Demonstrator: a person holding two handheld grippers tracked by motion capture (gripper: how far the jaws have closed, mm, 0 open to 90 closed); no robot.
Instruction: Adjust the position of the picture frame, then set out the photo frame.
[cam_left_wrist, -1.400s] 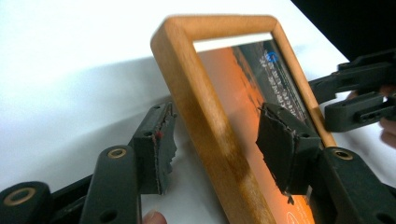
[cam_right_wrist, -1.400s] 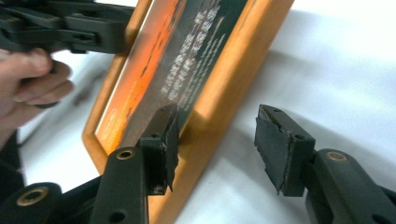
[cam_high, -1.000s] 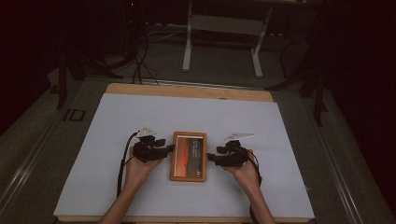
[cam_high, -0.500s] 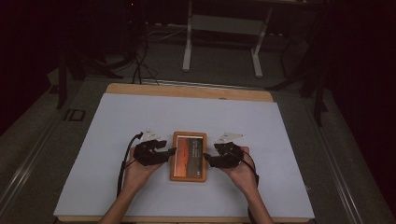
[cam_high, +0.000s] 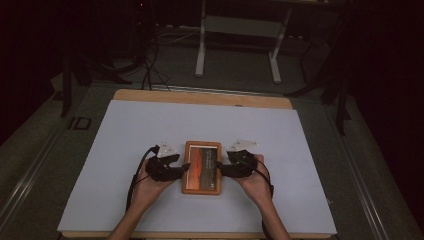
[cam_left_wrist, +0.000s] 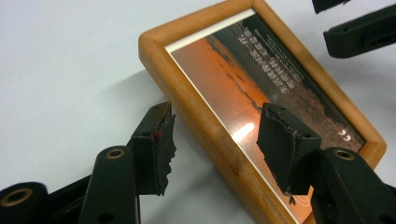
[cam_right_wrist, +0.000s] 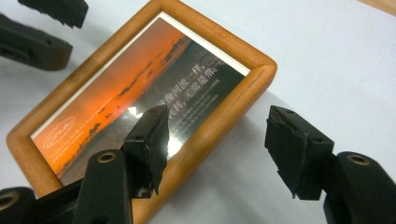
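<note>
High view, nearest first: two hands hold tongs, left tongs (cam_high: 186, 169) and right tongs (cam_high: 218, 169), both open, each straddling a long edge of a wooden picture frame (cam_high: 202, 167) lying flat on the white table (cam_high: 125, 135).

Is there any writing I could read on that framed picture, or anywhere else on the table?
Picture frame, dark part of the sunset print: lines of white characters, too small and blurred to read.
Orange corner of the print, right gripper view: a white oval logo with script inside, not legible.
Print, left gripper view: a pair of white quotation marks, readable as a sign alone.
White table: no writing.
</note>
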